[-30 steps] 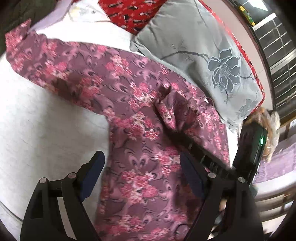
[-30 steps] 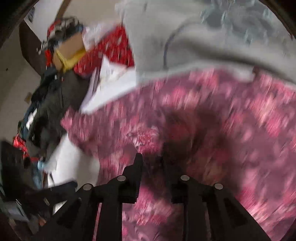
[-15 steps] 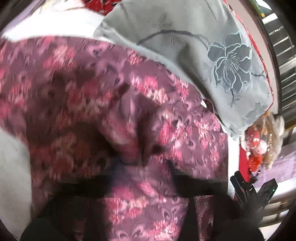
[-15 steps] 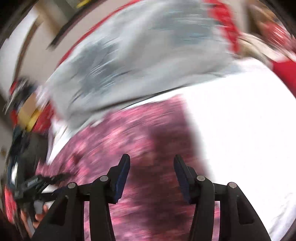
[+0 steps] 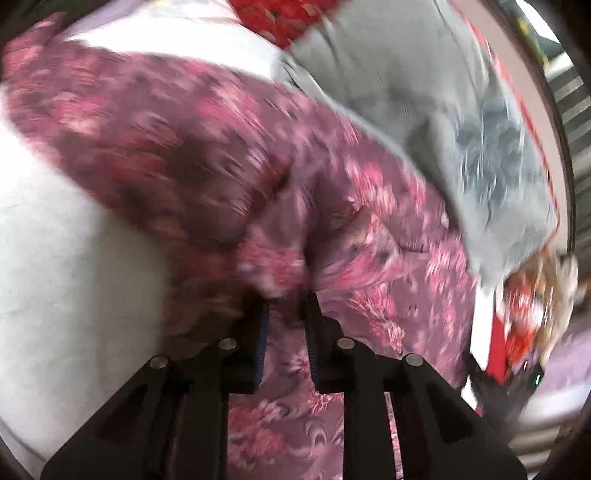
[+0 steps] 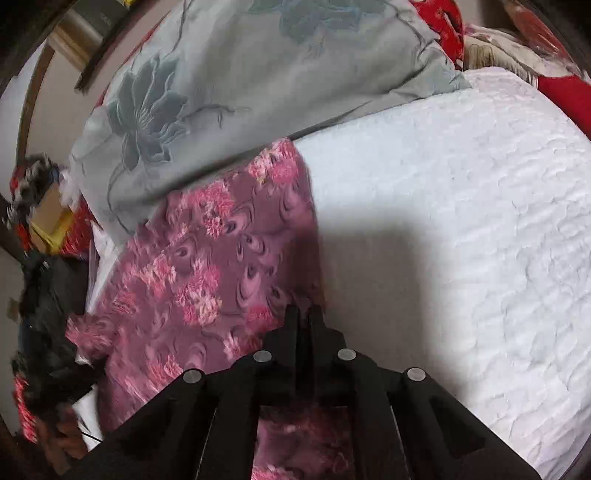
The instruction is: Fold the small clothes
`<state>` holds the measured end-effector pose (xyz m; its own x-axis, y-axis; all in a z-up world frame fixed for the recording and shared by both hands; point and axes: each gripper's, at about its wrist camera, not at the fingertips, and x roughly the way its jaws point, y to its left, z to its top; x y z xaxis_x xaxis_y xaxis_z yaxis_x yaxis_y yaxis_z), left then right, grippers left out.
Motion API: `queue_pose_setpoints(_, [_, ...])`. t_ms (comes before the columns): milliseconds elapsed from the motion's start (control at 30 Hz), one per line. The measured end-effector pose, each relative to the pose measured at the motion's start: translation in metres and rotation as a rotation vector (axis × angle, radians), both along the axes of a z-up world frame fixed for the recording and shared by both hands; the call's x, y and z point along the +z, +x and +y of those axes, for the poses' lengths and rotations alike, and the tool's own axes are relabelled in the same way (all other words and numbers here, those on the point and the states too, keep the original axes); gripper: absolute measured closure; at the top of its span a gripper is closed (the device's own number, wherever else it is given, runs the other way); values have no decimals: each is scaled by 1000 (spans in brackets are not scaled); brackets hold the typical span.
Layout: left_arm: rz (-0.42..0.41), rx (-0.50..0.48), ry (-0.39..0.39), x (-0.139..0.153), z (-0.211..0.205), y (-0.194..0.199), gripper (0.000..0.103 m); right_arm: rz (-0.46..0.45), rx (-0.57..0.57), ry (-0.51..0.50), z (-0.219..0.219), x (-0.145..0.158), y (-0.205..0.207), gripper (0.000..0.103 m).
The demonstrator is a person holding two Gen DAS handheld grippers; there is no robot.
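A purple garment with pink flowers (image 5: 229,155) lies spread on a white bed. My left gripper (image 5: 286,299) is shut on a bunched fold of the garment near its middle. In the right wrist view the garment (image 6: 207,266) lies flat, its right edge running down to my right gripper (image 6: 303,312), which is shut on that edge. The left view is blurred.
A grey pillow with a flower print (image 5: 424,92) (image 6: 229,74) lies on the far edge of the garment. The white bedspread (image 6: 461,229) (image 5: 62,251) extends right and left. Red cloth (image 5: 284,18) and dark clutter (image 6: 40,302) lie beyond.
Both grippers were open and have closed on the garment. The left moved in over the bunched fold; the right swung to the garment's right edge.
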<state>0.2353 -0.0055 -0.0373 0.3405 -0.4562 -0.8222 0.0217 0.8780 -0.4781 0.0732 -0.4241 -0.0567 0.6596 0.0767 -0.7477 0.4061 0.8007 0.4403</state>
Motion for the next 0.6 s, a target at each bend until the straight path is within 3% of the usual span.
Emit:
queue_pose_setpoints(67, [-83, 30, -7, 22, 12, -4, 86, -82, -4, -22, 7, 23, -7, 90])
queue_pose_setpoints(167, [-112, 11, -38, 38, 6, 2, 79, -133, 45, -26, 25, 44, 0, 81])
queue_pose_setpoints(267, [-107, -27, 39, 28, -19, 12, 73, -139, 128, -16, 66, 49, 25, 77])
queue_pose_setpoints(367, [-36, -70, 172, -7, -38, 26, 73, -110, 207, -10, 109, 40, 45, 77])
queue_pose_setpoints(500, [-39, -51, 67, 1, -11, 28, 73, -102, 291, -1, 161, 22, 67, 77])
queue_pose_setpoints(600, [-106, -1, 89, 22, 34, 33, 67, -29, 317, -52, 179, -1, 80, 77])
